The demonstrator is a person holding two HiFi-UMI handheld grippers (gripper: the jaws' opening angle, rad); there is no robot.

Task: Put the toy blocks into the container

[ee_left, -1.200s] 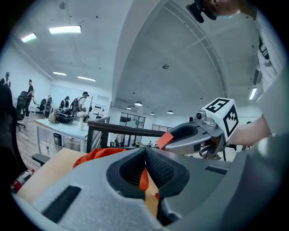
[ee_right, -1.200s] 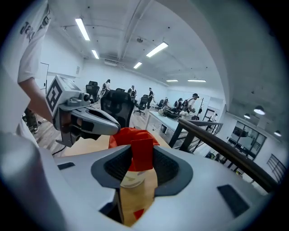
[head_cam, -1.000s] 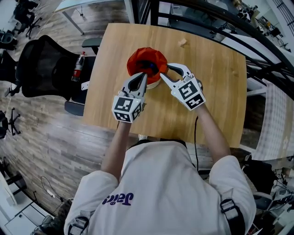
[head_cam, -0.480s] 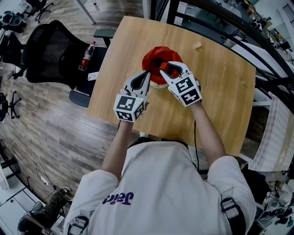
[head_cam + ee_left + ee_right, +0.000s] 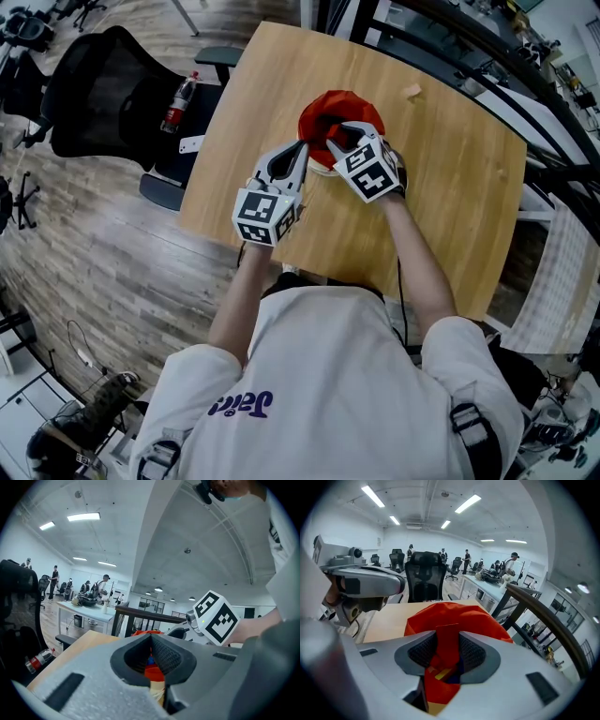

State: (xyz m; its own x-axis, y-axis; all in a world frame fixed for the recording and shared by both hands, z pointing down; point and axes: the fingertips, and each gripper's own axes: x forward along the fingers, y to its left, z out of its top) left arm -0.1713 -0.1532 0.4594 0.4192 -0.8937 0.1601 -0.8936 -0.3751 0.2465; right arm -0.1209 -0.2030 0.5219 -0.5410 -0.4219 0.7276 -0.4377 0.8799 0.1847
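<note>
Blocks already lie in the red fabric container (image 5: 323,105), which stands on the wooden surface (image 5: 441,216). A yellow block (image 5: 443,673) and a blue block (image 5: 457,671) show inside it in the right gripper view. The right tongs (image 5: 343,139) grip a red block (image 5: 447,649) between wide-set pads, tipped down just over the container's mouth. It looks ready to drop but is not yet released. The left tongs (image 5: 302,150) are closed at the tips by the container's near rim; whether they pinch fabric I cannot tell. A small pale piece (image 5: 412,91) lies well apart on the far side, perhaps one block left to fetch.
</note>
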